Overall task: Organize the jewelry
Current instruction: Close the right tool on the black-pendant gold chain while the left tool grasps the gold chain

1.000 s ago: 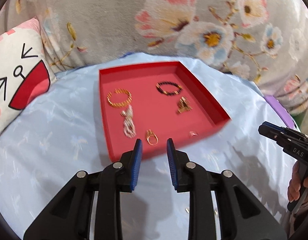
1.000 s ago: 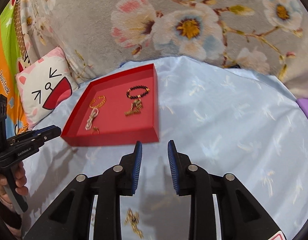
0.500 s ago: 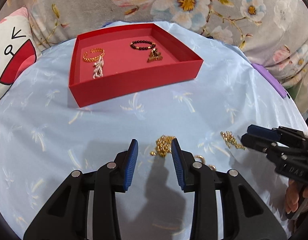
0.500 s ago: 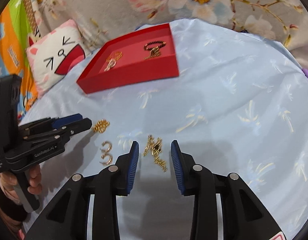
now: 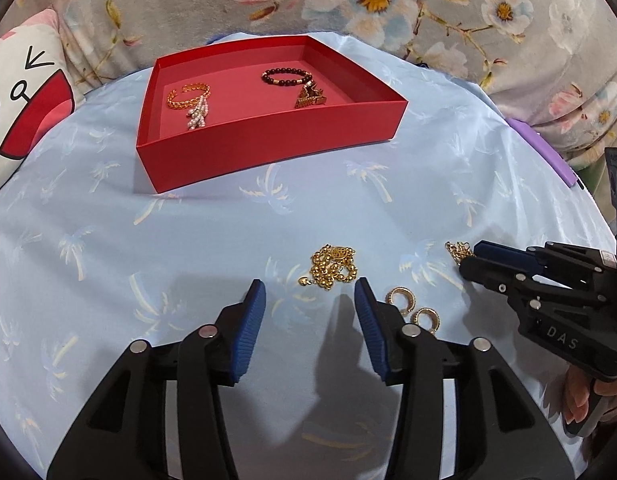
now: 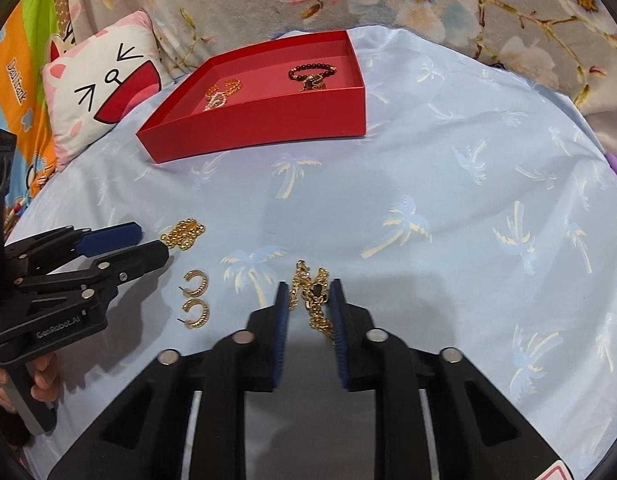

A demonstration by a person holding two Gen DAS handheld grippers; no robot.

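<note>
Your pale blue palm-print sheet (image 5: 148, 248) carries a red tray (image 5: 268, 136) toward its far edge. Nearer you lie a gold bead chain (image 5: 333, 266), two hoop earrings (image 6: 196, 298) and a gold link chain (image 6: 312, 300).

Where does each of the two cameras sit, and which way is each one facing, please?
Left wrist: sits on the left gripper, facing forward over the beaded gold chain toward the red tray; its own fingers show, the right gripper at right.
Right wrist: sits on the right gripper, over a gold link chain; the left gripper and a hand show at left.
Shared: tray, both chains, the two hoop earrings, blue cloth.
</note>
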